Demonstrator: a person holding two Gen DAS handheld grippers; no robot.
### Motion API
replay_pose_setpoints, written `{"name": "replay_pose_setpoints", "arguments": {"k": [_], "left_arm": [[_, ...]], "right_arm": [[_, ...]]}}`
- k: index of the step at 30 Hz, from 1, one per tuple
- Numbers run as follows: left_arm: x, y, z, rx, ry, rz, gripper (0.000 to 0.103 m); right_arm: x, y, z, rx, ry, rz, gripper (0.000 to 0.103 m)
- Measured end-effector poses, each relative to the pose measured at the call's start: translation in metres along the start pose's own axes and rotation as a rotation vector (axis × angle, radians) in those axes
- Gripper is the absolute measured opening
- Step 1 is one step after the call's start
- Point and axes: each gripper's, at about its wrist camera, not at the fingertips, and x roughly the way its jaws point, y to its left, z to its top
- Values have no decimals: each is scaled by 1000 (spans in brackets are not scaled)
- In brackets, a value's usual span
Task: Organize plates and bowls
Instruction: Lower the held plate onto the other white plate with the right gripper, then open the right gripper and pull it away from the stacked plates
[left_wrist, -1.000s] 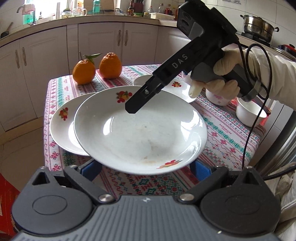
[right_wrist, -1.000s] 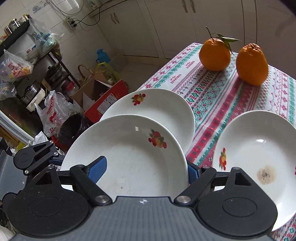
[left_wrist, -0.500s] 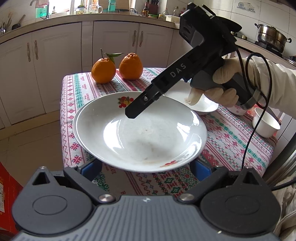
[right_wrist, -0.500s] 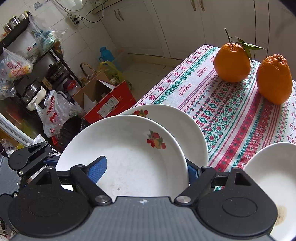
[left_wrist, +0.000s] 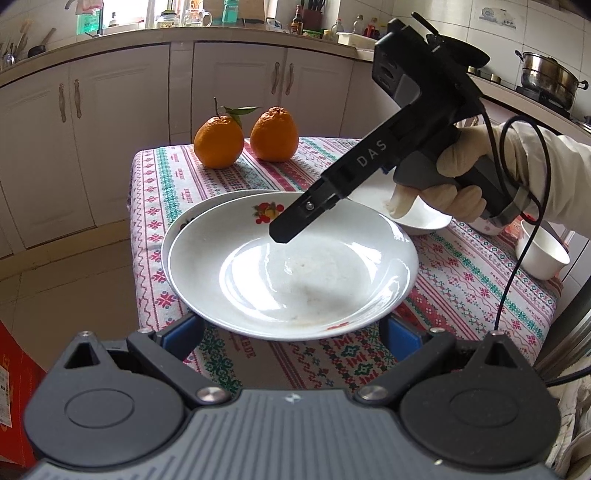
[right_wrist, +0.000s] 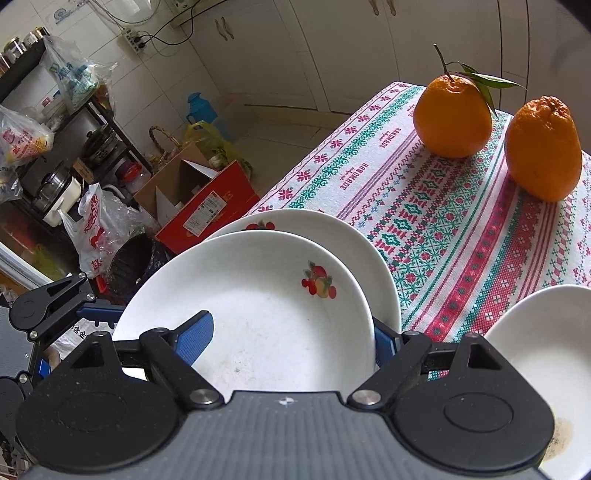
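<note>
A white fruit-print plate (left_wrist: 291, 266) hangs just above a second like plate (left_wrist: 192, 218) on the table's near-left corner. My left gripper (left_wrist: 291, 332) is wide apart under the plate's near rim, one blue pad (left_wrist: 183, 330) on each side. My right gripper (right_wrist: 291, 332) is shut on the plate's far-right rim, with one blue pad (right_wrist: 194, 332) over the plate and the other below it. The right gripper also shows in the left wrist view (left_wrist: 295, 225). In the right wrist view the held plate (right_wrist: 266, 314) covers most of the lower plate (right_wrist: 332, 229). A third white plate (right_wrist: 546, 350) lies to the right.
Two oranges (left_wrist: 245, 140) sit at the table's far end on the patterned cloth (left_wrist: 461, 288). A white bowl (left_wrist: 541, 254) stands at the right edge. A red box (right_wrist: 207, 206), bags and a shelf are on the floor left of the table.
The held plate has moved left and down over the second plate, and now nearly covers it. Both grippers travelled with it.
</note>
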Motion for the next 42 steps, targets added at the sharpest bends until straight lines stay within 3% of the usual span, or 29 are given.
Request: {"name": "replay_pose_setpoints", "arguments": {"k": [21, 42], "left_arm": [[8, 2, 2, 27, -12, 4, 100], [11, 5, -3, 14, -16, 13, 100]], "right_arm": [[-26, 1, -8, 15, -40, -16, 90], [-34, 17, -31, 19, -60, -104, 90]]}}
